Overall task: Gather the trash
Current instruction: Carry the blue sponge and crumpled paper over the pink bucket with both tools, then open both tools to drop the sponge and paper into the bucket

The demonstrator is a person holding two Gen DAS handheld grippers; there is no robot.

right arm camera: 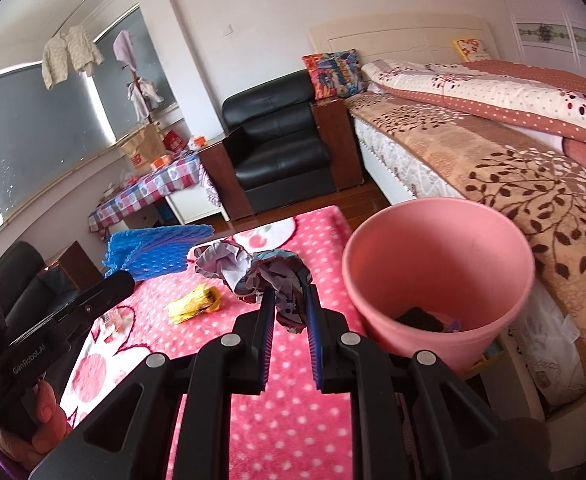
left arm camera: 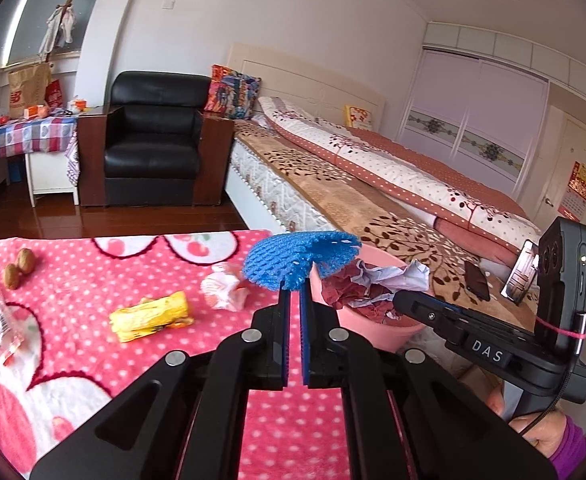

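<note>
Pinching blue foam net sleeve point(left arm camera: 301, 260) — left tool point(left arm camera: 295, 286) clamped on it; right tool point(right arm camera: 291, 300) clamped on crumpled paper wad point(right arm camera: 253, 270) beside round pink plastic bin point(right arm camera: 439, 264) — yellow wrapper point(left arm camera: 153, 316) on table.

We list: blue foam net point(left arm camera: 293, 258), pinched aloft | crumpled paper wad point(right arm camera: 269, 276), gripped beside pink bin point(right arm camera: 433, 280) | yellow wrapper point(left arm camera: 153, 316), lying flat on blanket

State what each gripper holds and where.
Left gripper pinches the blue foam net at its lower edge; right gripper clamps the crumpled paper by its lower end.
</note>
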